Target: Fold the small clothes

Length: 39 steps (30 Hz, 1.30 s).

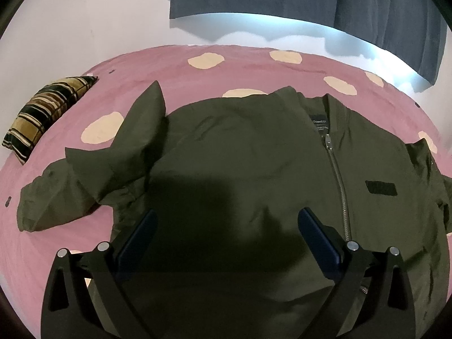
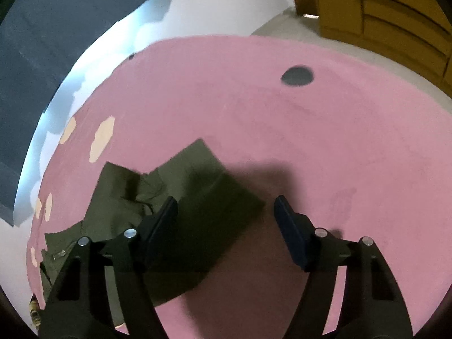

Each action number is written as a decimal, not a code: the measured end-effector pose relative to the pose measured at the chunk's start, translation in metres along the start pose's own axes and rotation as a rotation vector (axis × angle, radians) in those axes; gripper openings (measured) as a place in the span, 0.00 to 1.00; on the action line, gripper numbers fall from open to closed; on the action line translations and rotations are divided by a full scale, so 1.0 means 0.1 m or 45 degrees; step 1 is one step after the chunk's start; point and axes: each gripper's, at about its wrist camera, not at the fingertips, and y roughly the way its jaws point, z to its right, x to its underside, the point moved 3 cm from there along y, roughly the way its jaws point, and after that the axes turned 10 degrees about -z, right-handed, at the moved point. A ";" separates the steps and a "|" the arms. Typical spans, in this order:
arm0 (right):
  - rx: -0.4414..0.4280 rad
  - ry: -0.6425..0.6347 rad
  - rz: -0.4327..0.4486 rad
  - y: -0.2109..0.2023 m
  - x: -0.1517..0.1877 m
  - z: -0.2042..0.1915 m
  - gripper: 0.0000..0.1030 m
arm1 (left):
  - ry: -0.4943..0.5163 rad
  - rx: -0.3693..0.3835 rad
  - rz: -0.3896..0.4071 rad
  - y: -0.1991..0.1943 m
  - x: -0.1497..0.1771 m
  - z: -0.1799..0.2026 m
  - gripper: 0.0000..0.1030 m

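An olive green zip jacket (image 1: 240,155) lies front up on a pink bedsheet (image 1: 254,67), zipper (image 1: 337,180) closed. Its left sleeve (image 1: 56,192) lies crumpled out to the left, with a peak of fabric sticking up. My left gripper (image 1: 227,220) is open and empty, hovering over the jacket's lower body. In the right wrist view the jacket's other sleeve (image 2: 203,186) lies across the sheet (image 2: 310,141). My right gripper (image 2: 226,206) is open and empty above that sleeve's end, its left finger over the fabric.
A striped brown and black cushion (image 1: 48,113) lies at the bed's left edge. Dark blue curtains (image 1: 310,2) hang on the far wall. A wooden chest of drawers (image 2: 389,14) stands beyond the bed's right side. A dark spot (image 2: 297,75) marks the sheet.
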 end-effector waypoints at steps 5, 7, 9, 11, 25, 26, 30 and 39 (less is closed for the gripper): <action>0.111 -0.069 0.036 0.06 -0.01 -0.13 0.40 | 0.004 -0.010 -0.014 0.02 0.02 0.02 0.96; 0.112 -0.130 0.043 0.04 -0.01 -0.20 0.26 | 0.009 -0.012 -0.018 0.02 0.02 0.03 0.96; 0.061 -0.146 0.059 -0.06 0.00 -0.19 0.21 | 0.012 -0.012 -0.020 0.01 0.02 0.04 0.96; 0.038 -0.144 0.118 -0.23 -0.01 -0.12 0.20 | 0.017 -0.010 -0.013 -0.01 0.02 0.04 0.96; 0.126 0.038 0.143 -0.34 0.05 0.68 0.24 | -0.046 -0.009 -0.010 -0.01 0.03 -0.13 0.96; 0.142 0.043 0.148 -0.35 0.04 0.66 0.29 | -0.053 -0.008 -0.011 -0.02 0.05 -0.16 0.96; 0.206 0.051 0.243 -0.48 0.08 0.46 0.45 | -0.079 0.013 -0.012 -0.04 0.09 -0.33 0.96; -0.007 -0.243 0.318 -0.69 0.53 -0.60 0.62 | -0.121 -0.012 0.052 -0.23 0.22 -0.97 0.96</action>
